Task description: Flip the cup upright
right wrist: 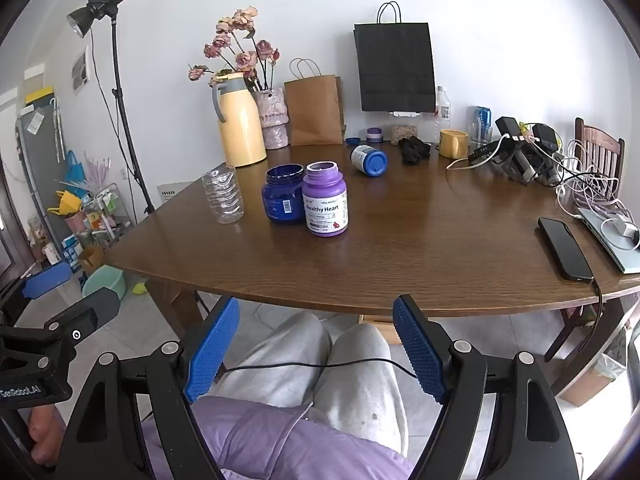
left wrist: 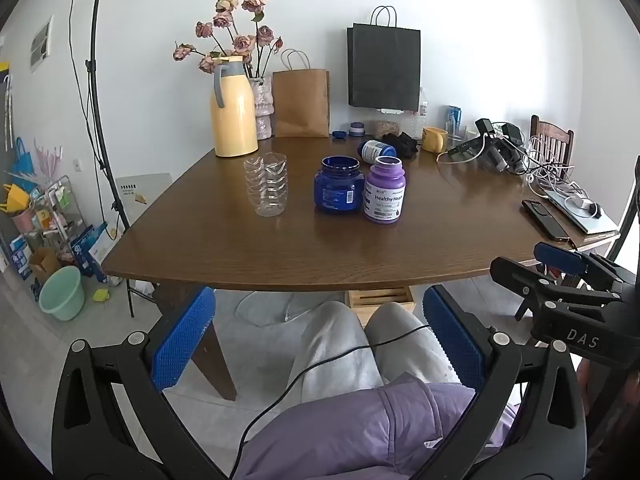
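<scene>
Right now both tongs are hanging back off the near edge of the desk (left wrist: 280, 264), over the person's lap, and neither is touching anything. The left tongs (left wrist: 316, 344) are standing wide open with nothing between the blue pads, and the right tongs (right wrist: 316, 354) are gaping open and empty as well.

The cup (left wrist: 267, 184) is sitting on the left part of the desk, near a dark blue jar (left wrist: 337, 185) and a purple bottle (left wrist: 384, 192) to its right, with a yellow thermos (left wrist: 233, 108) standing farther back. It is a clear, ribbed plastic piece, and it appears to be resting mouth down with its closed, rounded end on top, though the transparency is making that hard to confirm. It is standing apart from the jar, so there is room to come in from the left or from the near side.

Judging by its thin, see-through walls, it is likely very light and a little springy, so a hard squeeze may be buckling it or popping it out of the pads. The smooth plastic is probably slippery, but the ribs should be giving the textured pads something to bite. Taking hold across the middle of the body, with one pad on each side, looks safest, leaving clearance for turning it over.
</scene>
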`<state>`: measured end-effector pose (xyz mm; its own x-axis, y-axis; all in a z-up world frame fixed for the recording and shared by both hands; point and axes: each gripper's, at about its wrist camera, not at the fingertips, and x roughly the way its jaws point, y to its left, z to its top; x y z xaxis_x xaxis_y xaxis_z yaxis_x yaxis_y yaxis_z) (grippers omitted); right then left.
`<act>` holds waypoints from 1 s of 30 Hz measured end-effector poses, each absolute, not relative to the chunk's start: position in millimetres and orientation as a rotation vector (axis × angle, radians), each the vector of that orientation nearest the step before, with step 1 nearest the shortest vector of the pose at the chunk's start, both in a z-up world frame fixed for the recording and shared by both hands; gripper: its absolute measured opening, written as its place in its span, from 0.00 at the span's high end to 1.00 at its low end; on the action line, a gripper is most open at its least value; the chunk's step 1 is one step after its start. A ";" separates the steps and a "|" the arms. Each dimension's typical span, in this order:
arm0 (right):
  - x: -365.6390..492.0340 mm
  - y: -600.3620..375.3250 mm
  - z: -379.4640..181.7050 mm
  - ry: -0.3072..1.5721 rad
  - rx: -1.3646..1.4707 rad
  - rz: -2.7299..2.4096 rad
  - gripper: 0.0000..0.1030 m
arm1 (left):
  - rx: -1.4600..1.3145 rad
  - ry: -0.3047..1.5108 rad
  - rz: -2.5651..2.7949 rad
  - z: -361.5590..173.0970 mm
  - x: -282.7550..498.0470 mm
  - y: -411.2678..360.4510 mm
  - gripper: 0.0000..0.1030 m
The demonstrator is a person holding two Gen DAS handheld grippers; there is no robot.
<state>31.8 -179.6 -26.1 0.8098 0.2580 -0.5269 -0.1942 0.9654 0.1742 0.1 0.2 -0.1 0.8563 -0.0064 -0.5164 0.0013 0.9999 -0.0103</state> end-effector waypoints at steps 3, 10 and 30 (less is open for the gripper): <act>31.4 -180.2 -26.3 0.575 0.114 0.242 0.20 | -0.010 0.542 -0.004 -0.2 0.0 0.2 0.00; 29.9 -182.6 -26.5 0.574 0.117 0.243 0.20 | -0.008 0.542 -0.007 0.2 -0.7 0.9 0.00; 28.6 -184.2 -33.6 0.581 0.116 0.241 0.20 | -0.007 0.548 -0.003 -0.2 0.7 0.4 0.00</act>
<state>28.6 -184.2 -33.6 0.8086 0.2579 -0.5287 -0.1926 0.9653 0.1764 0.7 0.4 -0.2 0.8537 -0.0052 -0.5207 0.0014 1.0000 -0.0078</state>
